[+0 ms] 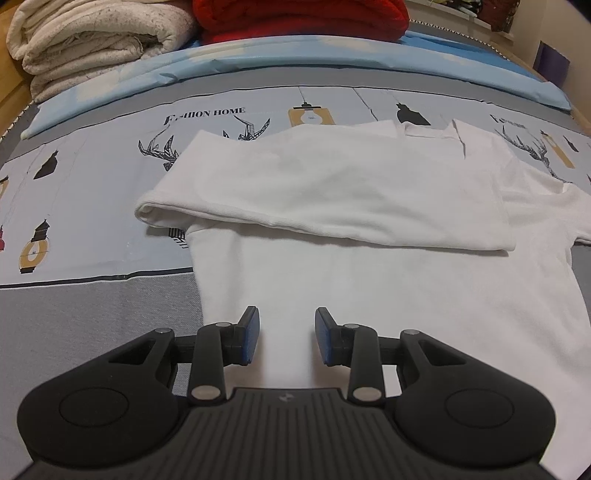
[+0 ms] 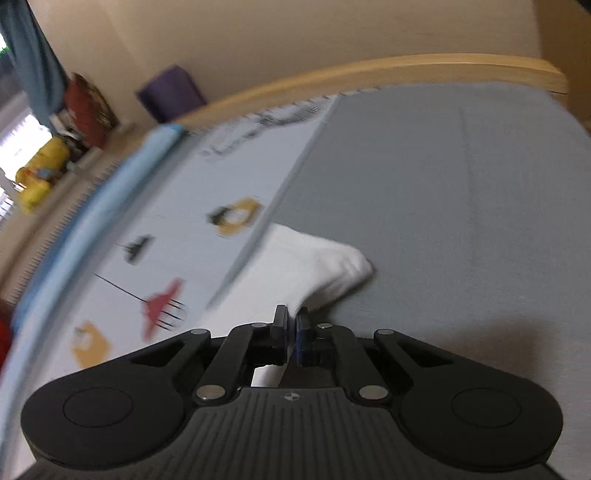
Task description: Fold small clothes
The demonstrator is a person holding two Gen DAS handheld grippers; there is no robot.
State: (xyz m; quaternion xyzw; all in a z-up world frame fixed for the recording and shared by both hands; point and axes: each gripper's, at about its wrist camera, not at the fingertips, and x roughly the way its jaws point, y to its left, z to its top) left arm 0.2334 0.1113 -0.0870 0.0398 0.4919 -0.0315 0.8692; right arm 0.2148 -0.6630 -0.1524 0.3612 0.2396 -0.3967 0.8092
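A white T-shirt (image 1: 369, 184) lies on the patterned bed cover (image 1: 92, 206), its far part folded over the middle into a long band. My left gripper (image 1: 286, 317) hovers over the shirt's near edge, open, with only flat cloth showing in the gap between its blue pads. In the blurred right wrist view, a white sleeve of the shirt (image 2: 306, 262) bunches up and narrows into my right gripper (image 2: 293, 314). That gripper is shut, its pads pinching the cloth's edge over the grey part of the cover (image 2: 443, 221).
A folded cream blanket (image 1: 92, 37) and a red blanket (image 1: 303, 18) are stacked at the far side on a light blue sheet (image 1: 258, 62). A wooden bed rail (image 2: 369, 74) bounds the mattress. A purple object (image 2: 171, 92) and a yellow toy (image 2: 40, 173) lie beyond it.
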